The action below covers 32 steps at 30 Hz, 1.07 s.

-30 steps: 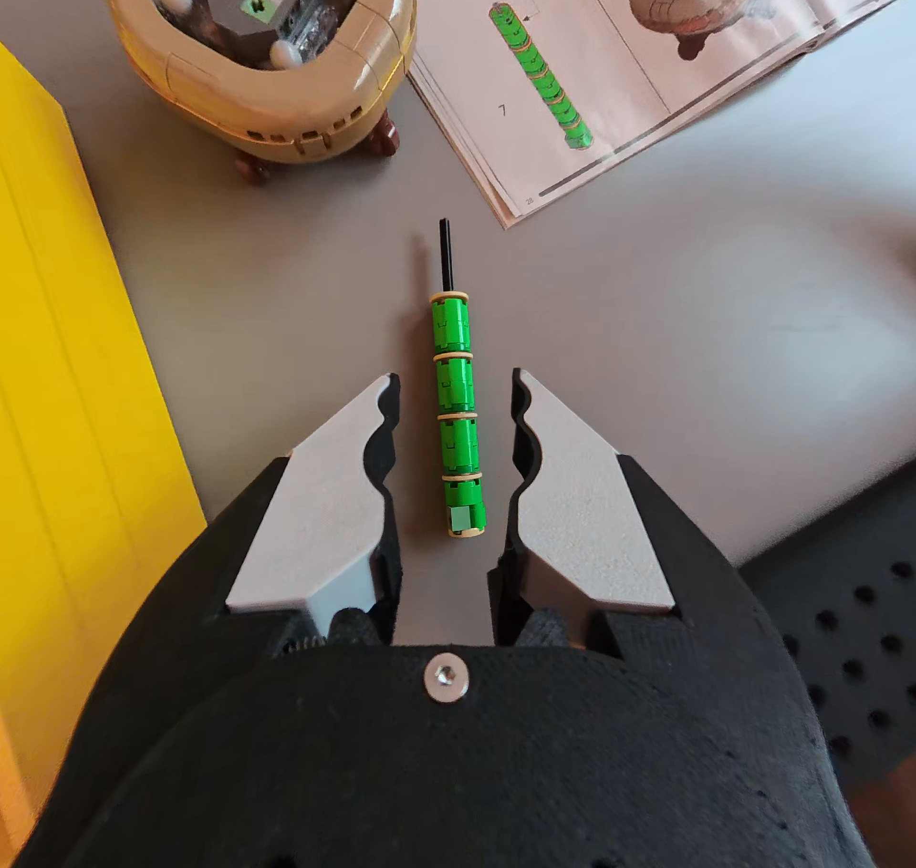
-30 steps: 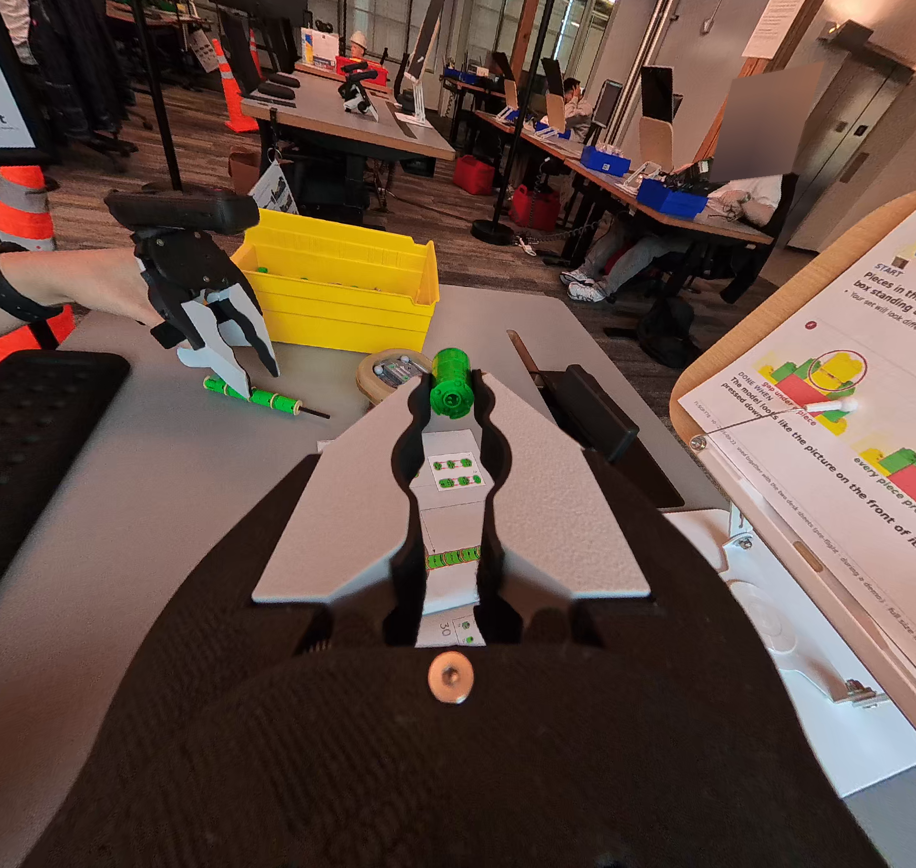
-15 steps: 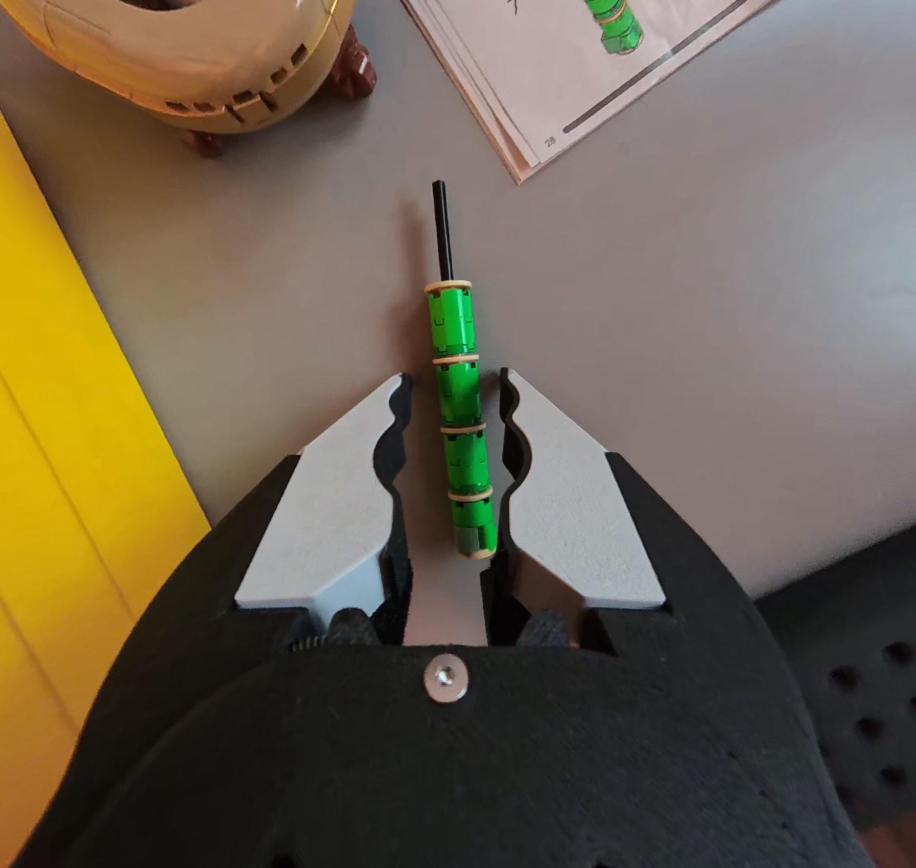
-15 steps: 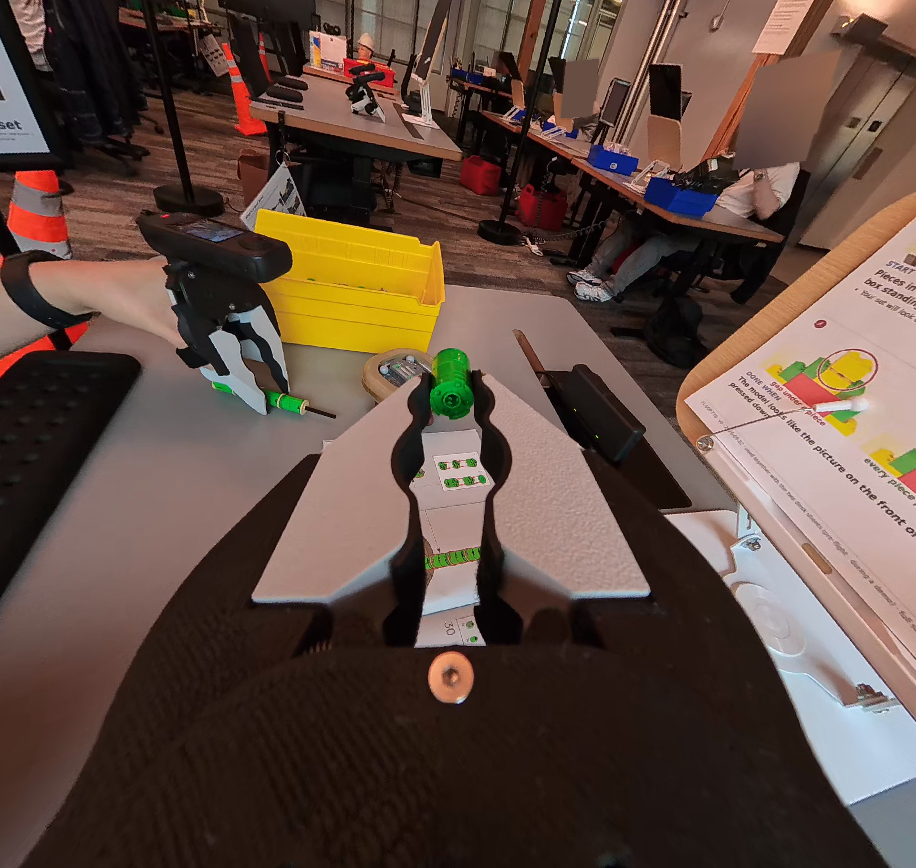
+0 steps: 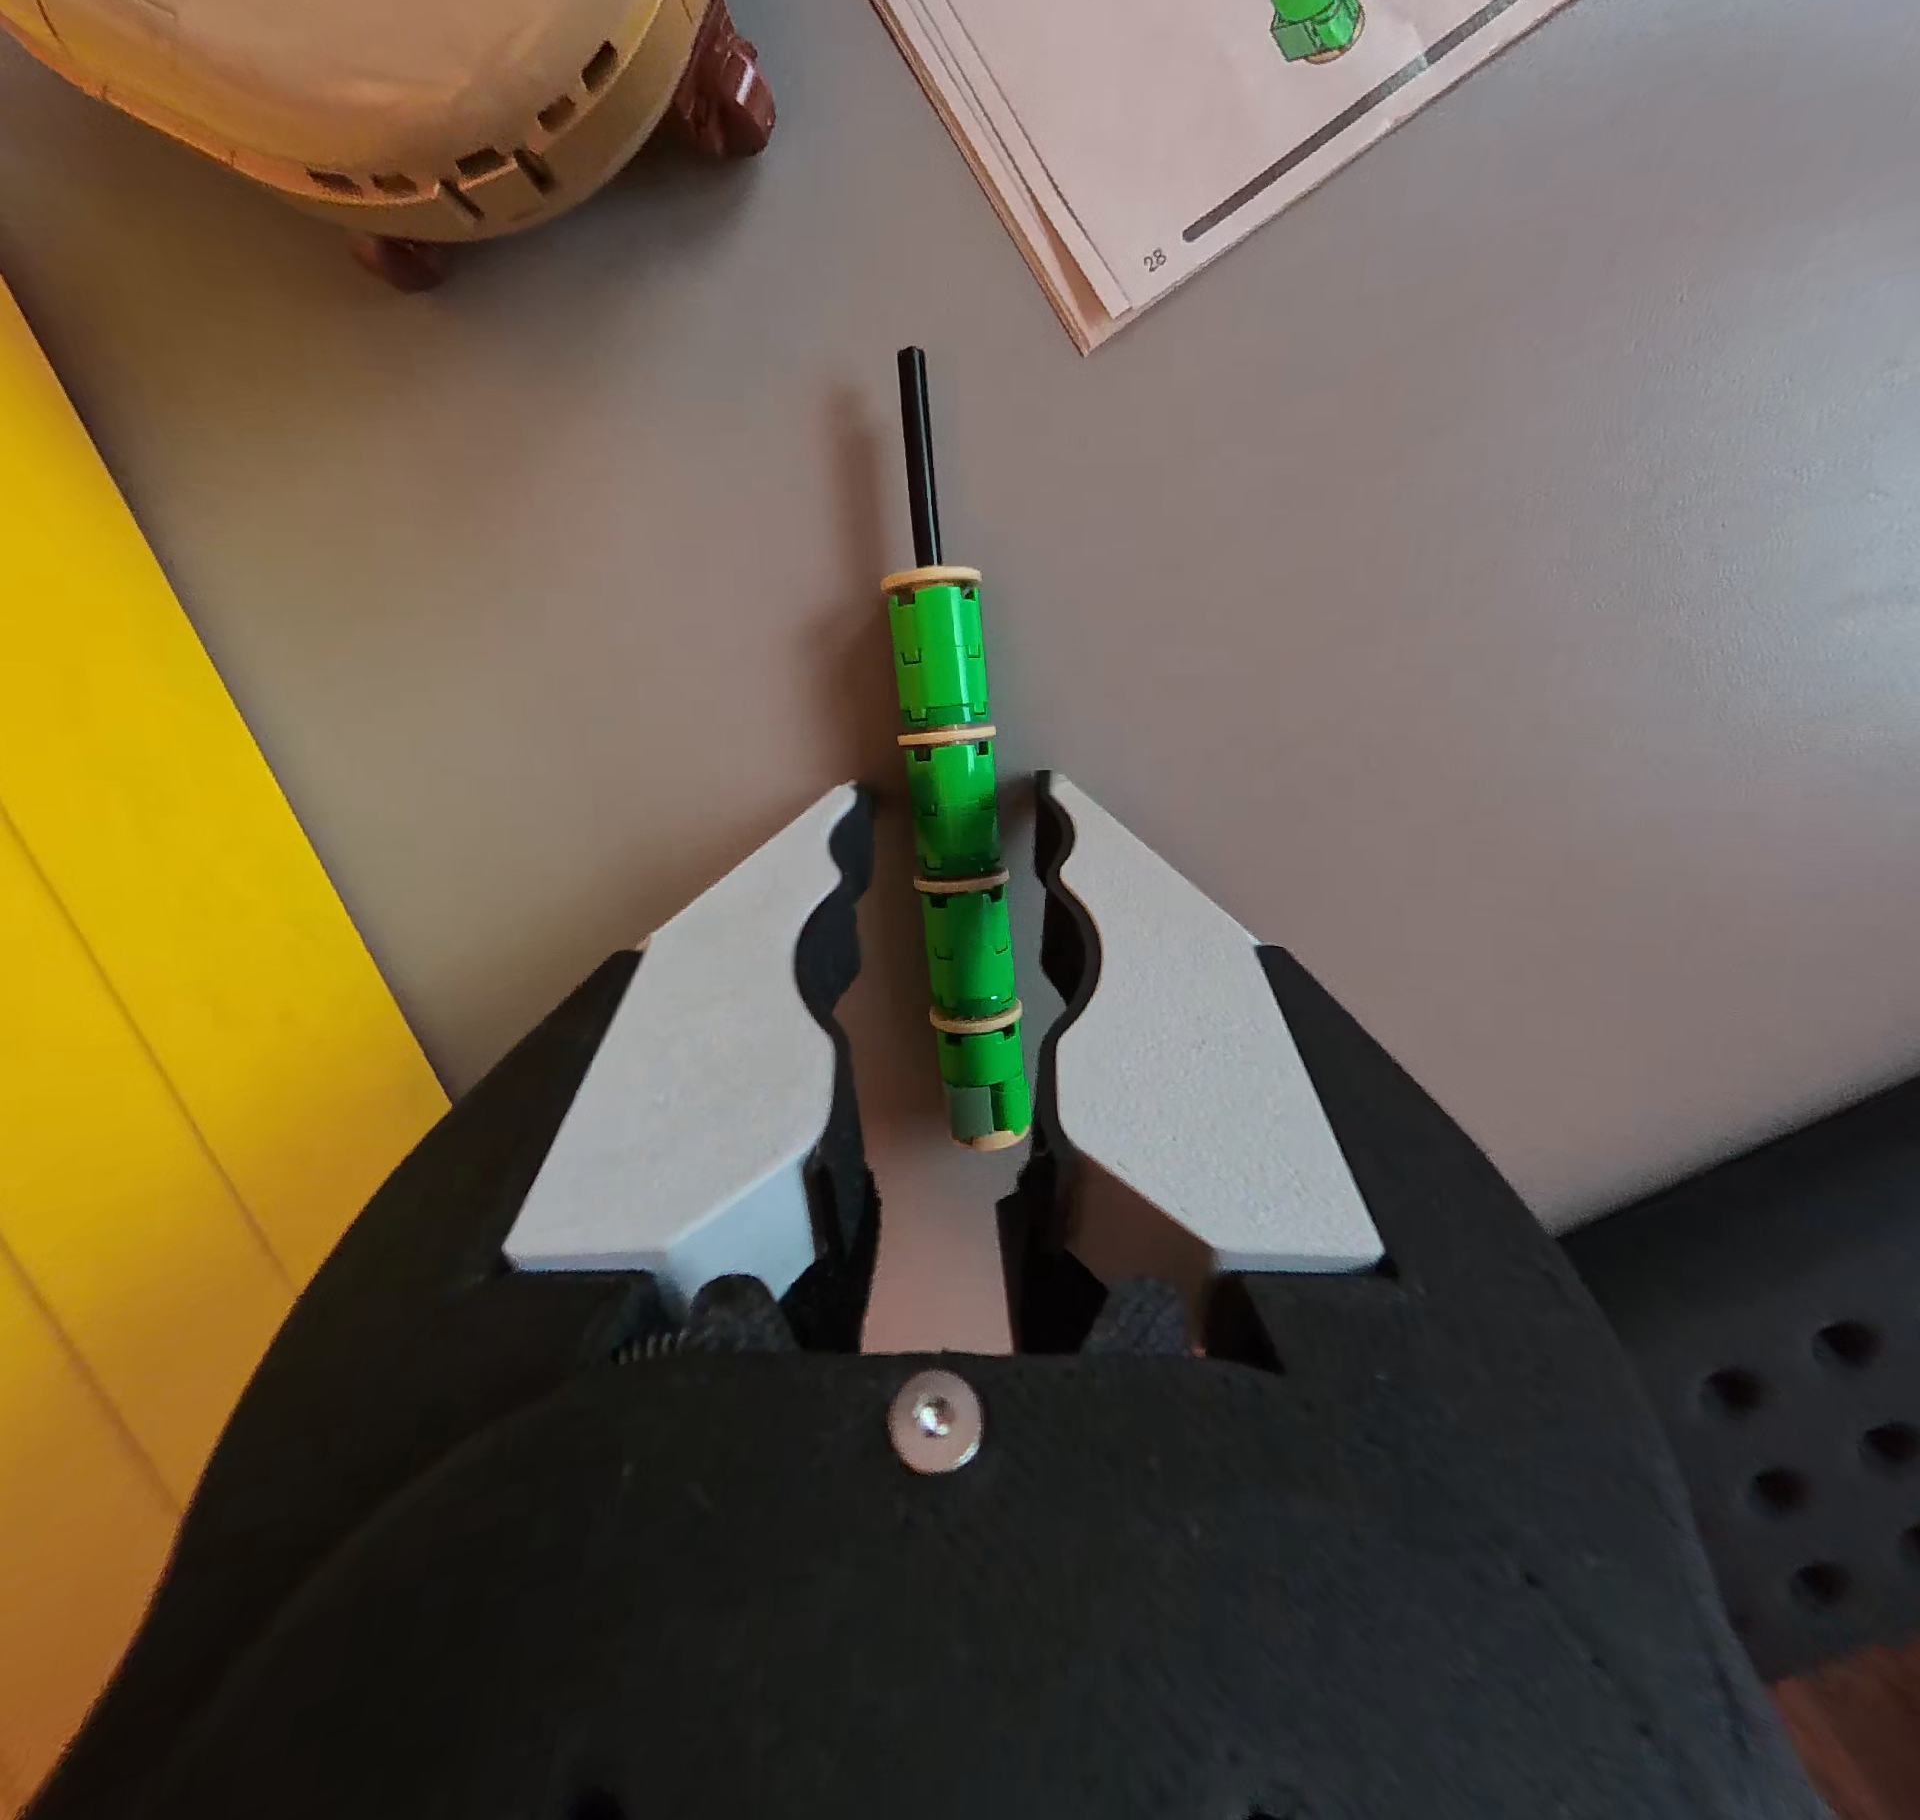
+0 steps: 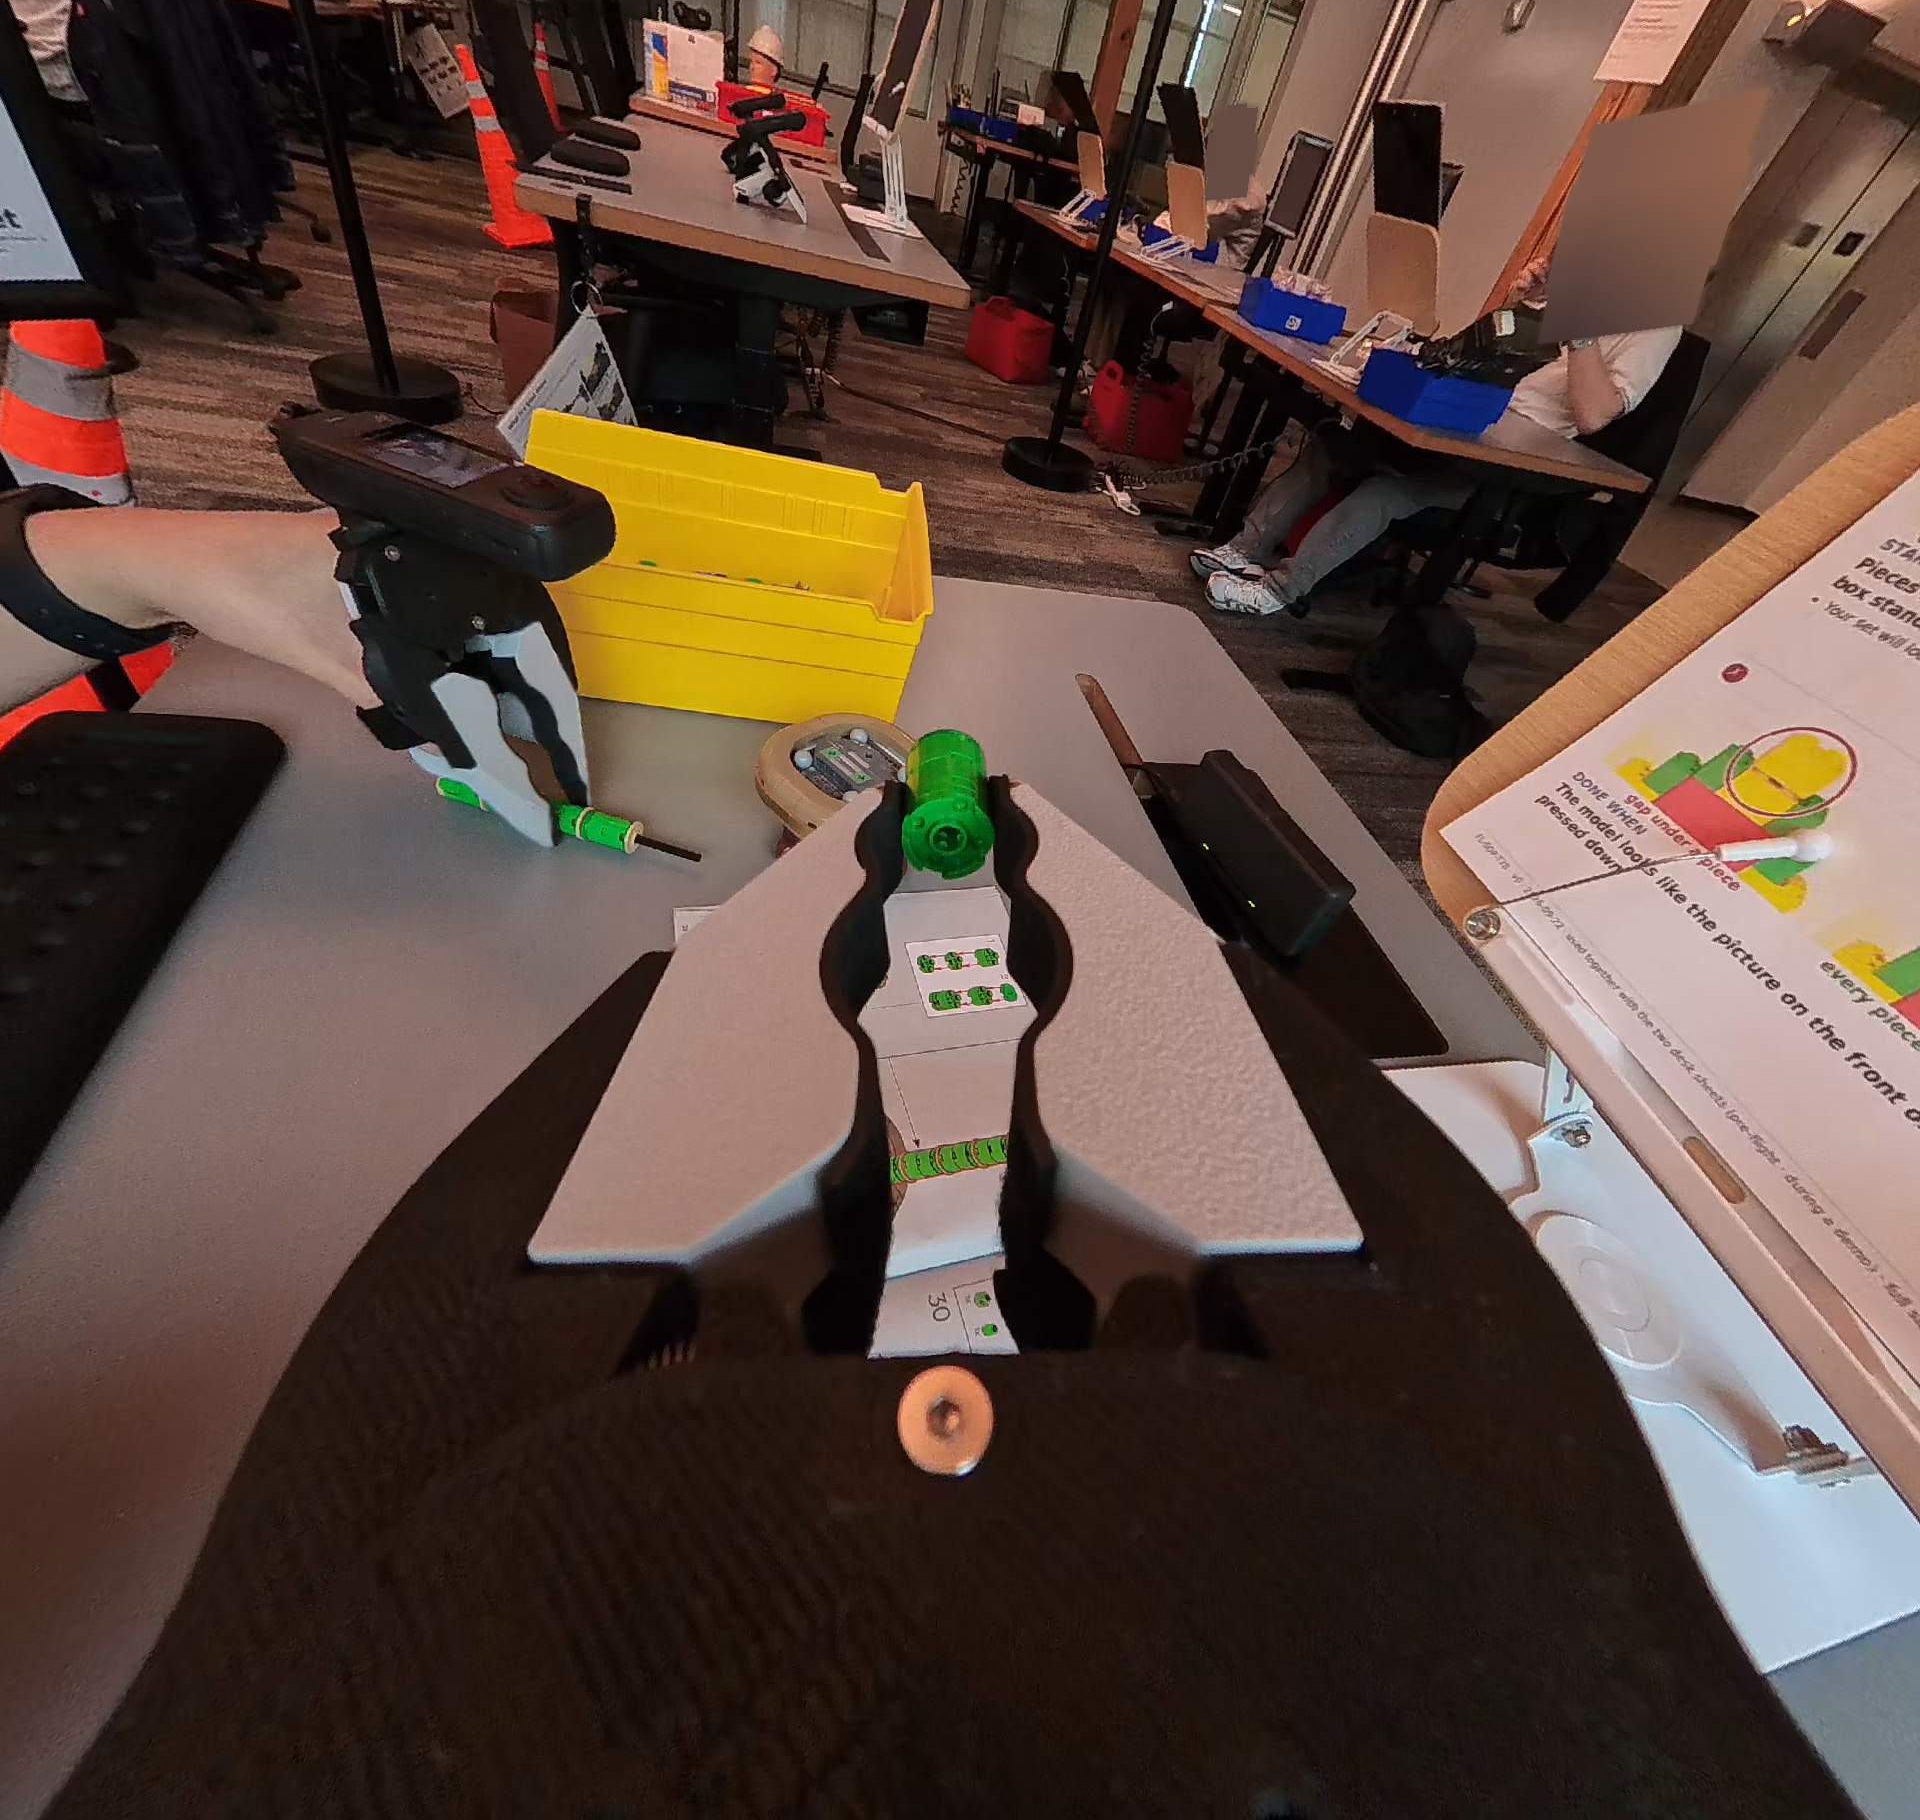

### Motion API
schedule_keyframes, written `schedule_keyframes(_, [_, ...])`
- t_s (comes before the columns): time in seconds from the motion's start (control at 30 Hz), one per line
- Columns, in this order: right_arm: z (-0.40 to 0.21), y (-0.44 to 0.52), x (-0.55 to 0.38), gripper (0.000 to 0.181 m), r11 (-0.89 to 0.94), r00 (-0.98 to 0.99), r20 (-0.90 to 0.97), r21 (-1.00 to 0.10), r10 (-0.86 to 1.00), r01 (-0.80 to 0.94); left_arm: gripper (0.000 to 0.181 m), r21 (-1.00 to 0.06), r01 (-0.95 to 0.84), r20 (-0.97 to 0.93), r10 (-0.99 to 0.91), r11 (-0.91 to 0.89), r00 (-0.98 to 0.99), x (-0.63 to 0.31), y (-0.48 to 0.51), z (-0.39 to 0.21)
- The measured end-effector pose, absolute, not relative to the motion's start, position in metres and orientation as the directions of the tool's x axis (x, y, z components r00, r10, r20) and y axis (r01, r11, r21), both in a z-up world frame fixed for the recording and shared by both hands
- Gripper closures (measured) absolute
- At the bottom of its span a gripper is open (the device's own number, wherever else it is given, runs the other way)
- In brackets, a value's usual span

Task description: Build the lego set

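A green stalk of round bricks with tan rings (image 5: 956, 866) lies on the grey table, its black rod (image 5: 920, 461) sticking out at the far end. My left gripper (image 5: 951, 794) is low over it, jaws straddling its near half. The right finger touches the stalk's near end and a gap remains on the left. The right wrist view shows this gripper (image 6: 520, 783) down on the stalk (image 6: 597, 823). My right gripper (image 6: 945, 804) is shut on a translucent green round brick (image 6: 943, 814) and holds it above the open instruction booklet (image 6: 956, 981).
A tan rounded model (image 5: 343, 66) stands beyond the stalk, with the booklet (image 5: 1195, 56) to its right. A yellow bin (image 5: 125, 835) is at the left and a black perforated mat (image 5: 1818, 1407) at the right. A black box (image 6: 1257, 856) and a tilted board (image 6: 1714, 887) stand at the right. My right fingertips sit around 35 centimetres from my left ones.
My left gripper has moved down and forward over the stalk and its jaws have narrowed around it. The right gripper has stayed nearly still with the green brick.
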State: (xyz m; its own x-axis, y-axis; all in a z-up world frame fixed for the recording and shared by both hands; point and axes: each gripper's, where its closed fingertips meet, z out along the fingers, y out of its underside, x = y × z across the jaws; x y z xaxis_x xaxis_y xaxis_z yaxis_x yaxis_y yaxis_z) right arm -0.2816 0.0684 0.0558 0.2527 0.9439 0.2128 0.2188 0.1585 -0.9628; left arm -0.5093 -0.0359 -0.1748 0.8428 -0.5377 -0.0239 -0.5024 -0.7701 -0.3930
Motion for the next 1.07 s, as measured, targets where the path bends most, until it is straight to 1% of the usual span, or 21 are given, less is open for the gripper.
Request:
schedule_keyframes(0.03, [0.056, 0.068, -0.282, 0.166, 0.16, 0.253, 0.214, -0.963, 0.944, 0.218, 0.166, -0.39, -0.512, -0.033, -0.544, -0.765, 0.838, -0.51, -0.036, -0.175])
schedule_keyframes(0.13, [0.056, 0.068, -0.282, 0.166, 0.163, 0.251, 0.218, -0.961, 0.943, 0.222, 0.167, -0.401, -0.529, -0.083, -0.546, -0.748, 0.834, -0.512, -0.035, -0.174])
schedule_keyframes(0.23, [0.057, 0.069, -0.282, 0.166, 0.165, 0.248, 0.215, -0.964, 0.945, 0.208, 0.167, -0.443, -0.529, -0.127, -0.534, -0.724, 0.836, -0.514, -0.033, -0.171])
schedule_keyframes(0.3, [0.059, 0.068, -0.282, 0.165, 0.155, 0.236, 0.193, -0.973, 0.952, 0.172, 0.167, -0.511, -0.501, -0.118, -0.521, -0.698, 0.845, -0.512, -0.029, -0.161])
schedule_keyframes(0.4, [0.062, 0.065, -0.283, 0.166, 0.116, 0.2, 0.137, -0.987, 0.97, 0.115, 0.167, -0.667, -0.424, -0.07, -0.515, -0.613, 0.854, -0.499, -0.021, -0.132])
schedule_keyframes(0.47, [0.066, 0.051, -0.287, 0.166, 0.087, 0.113, 0.095, -0.993, 0.989, 0.077, 0.167, -0.772, -0.368, -0.027, -0.55, -0.519, 0.834, -0.482, -0.021, -0.108])
schedule_keyframes(0.53, [0.077, 0.03, -0.291, 0.166, 0.085, 0.005, 0.085, -0.996, 0.996, 0.025, 0.167, -0.839, -0.325, -0.03, -0.559, -0.437, 0.829, -0.471, -0.022, -0.087])
schedule_keyframes(0.6, [0.087, 0.02, -0.295, 0.166, 0.072, -0.038, 0.073, -0.997, 0.997, -0.011, 0.167, -0.875, -0.312, -0.062, -0.554, -0.37, 0.83, -0.466, -0.023, -0.072])
schedule_keyframes(0.67, [0.089, 0.013, -0.299, 0.166, 0.032, -0.088, 0.033, -0.999, 0.996, -0.021, 0.167, -0.904, -0.297, -0.084, -0.552, -0.308, 0.829, -0.461, -0.026, -0.056])
schedule_keyframes(0.77, [0.08, 0.016, -0.305, 0.166, -0.015, -0.101, -0.017, -1.0, 0.995, 0.014, 0.167, -0.925, -0.281, -0.087, -0.577, -0.257, 0.812, -0.451, -0.034, -0.042])
schedule_keyframes(0.87, [0.074, 0.017, -0.313, 0.166, -0.052, -0.114, -0.056, -0.998, 0.992, 0.041, 0.167, -0.92, -0.315, -0.128, -0.582, -0.232, 0.803, -0.448, -0.038, -0.037])
schedule_keyframes(1.07, [0.072, 0.012, -0.324, 0.166, -0.051, -0.147, -0.058, -0.997, 0.987, 0.05, 0.167, -0.912, -0.357, -0.178, -0.588, -0.202, 0.789, -0.443, -0.045, -0.03])
